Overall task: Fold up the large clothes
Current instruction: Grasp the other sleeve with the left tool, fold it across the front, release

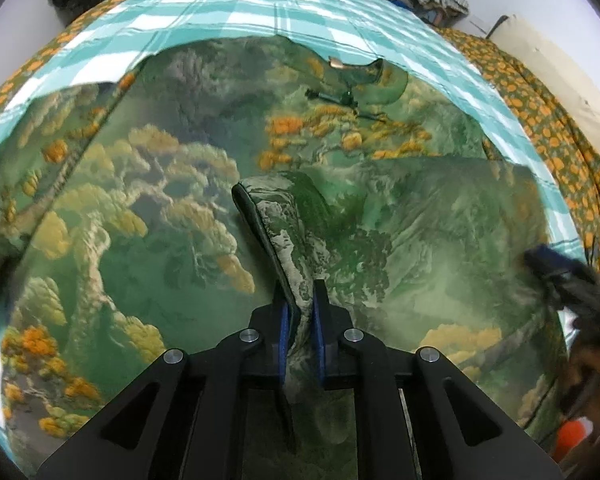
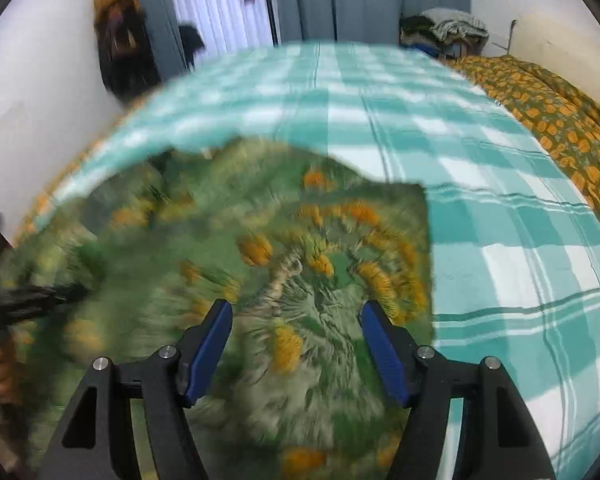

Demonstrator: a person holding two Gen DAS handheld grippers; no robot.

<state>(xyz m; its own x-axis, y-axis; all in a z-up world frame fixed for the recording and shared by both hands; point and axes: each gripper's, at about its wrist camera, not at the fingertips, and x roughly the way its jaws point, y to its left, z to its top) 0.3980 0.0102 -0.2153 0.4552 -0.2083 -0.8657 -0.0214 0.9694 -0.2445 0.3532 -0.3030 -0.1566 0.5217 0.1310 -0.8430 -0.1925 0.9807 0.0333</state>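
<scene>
Pinching a dark-trimmed edge of the green garment [image 1: 140, 208], the left gripper [image 1: 300, 316] starts a fold; the right gripper [image 2: 296, 344], wide open and empty, probably needs a matching edge.

Bed [image 2: 500, 208], spread with teal-and-white checked sheet [image 1: 236, 4]. Directly on that sheet: large green garment with orange print [image 1: 148, 216], laid out broadly. Along far edge: green blanket with orange dots [image 2: 548, 108].
</scene>
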